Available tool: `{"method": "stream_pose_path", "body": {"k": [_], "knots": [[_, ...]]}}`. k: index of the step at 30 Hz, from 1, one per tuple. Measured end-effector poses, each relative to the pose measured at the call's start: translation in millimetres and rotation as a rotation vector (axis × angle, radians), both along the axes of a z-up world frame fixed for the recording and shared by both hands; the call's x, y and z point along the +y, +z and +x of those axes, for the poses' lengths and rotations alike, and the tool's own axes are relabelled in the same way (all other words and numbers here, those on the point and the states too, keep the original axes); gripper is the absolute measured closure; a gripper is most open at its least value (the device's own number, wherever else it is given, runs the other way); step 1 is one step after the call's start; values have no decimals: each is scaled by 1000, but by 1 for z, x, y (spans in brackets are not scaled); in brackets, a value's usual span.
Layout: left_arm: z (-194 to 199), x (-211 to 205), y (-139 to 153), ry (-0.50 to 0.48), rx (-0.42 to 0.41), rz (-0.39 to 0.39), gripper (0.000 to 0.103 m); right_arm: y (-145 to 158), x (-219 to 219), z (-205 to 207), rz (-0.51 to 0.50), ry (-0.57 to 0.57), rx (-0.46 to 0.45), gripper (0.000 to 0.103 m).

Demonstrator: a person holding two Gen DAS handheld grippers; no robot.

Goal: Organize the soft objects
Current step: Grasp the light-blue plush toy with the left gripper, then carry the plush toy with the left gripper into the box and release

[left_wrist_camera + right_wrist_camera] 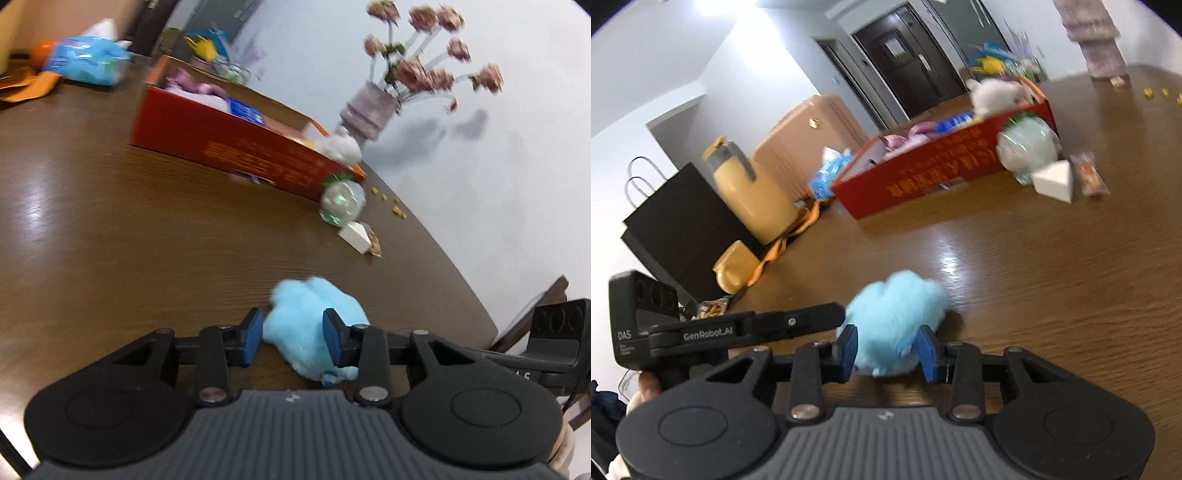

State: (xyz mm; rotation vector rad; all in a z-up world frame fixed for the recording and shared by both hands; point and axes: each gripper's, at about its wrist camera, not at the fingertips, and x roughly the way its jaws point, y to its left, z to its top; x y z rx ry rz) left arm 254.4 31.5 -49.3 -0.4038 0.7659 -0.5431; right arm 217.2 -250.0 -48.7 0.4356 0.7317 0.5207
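Blue plush toy (pixel 314 325): we are pinching it with both tongs, left gripper (pixel 291 339) and right gripper (pixel 888 350), pads pressing into its fur, just above the table (pixel 129 229). Red box (pixel 236 144) is sitting well ahead, a white plush (pixel 995 94) at its far corner.

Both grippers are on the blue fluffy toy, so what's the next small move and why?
Probably lift the blue plush toy together and carry it toward the red box. Left gripper and right gripper both appear to pinch it on the table, and the box already holds soft things.
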Motion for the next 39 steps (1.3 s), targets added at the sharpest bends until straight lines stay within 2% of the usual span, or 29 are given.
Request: {"method": "stream_pose_path", "body": {"k": [1, 6, 9, 12, 16, 18, 19, 20, 28, 32, 35, 39], "knots": [[-4, 3, 2, 10, -5, -3, 60, 2, 2, -1, -9, -11, -14, 66], [-9, 6, 7, 47, -38, 11, 57, 3, 6, 3, -44, -97, -20, 64], [-3, -2, 7, 31, -28, 8, 55, -3, 4, 4, -20, -125, 5, 64], [2, -12, 4, 16, -32, 2, 45, -11, 1, 4, 6, -139, 17, 64], [17, -21, -2, 13, -21, 31, 45, -15, 0, 7, 36, -141, 34, 64], [24, -24, -7, 3, 16, 27, 47, -16, 0, 10, 45, -140, 35, 64], [26, -25, -9, -7, 34, 23, 55, -17, 0, 11, 48, -138, 37, 64], [27, -26, -10, -17, 39, 15, 59, -19, 0, 13, 54, -137, 41, 65], [21, -15, -17, 23, 73, -61, 63, -27, -1, 22, 110, -115, 63, 68], [21, -15, -12, 35, 74, -67, 66, -23, 3, 23, 85, -112, 55, 72], [29, -15, 3, 27, 37, -88, 67, -10, 0, 29, 100, -122, 38, 72], [68, -20, 49, 9, -87, -87, 67, 35, -3, 63, 75, -111, -90, 72]]}}
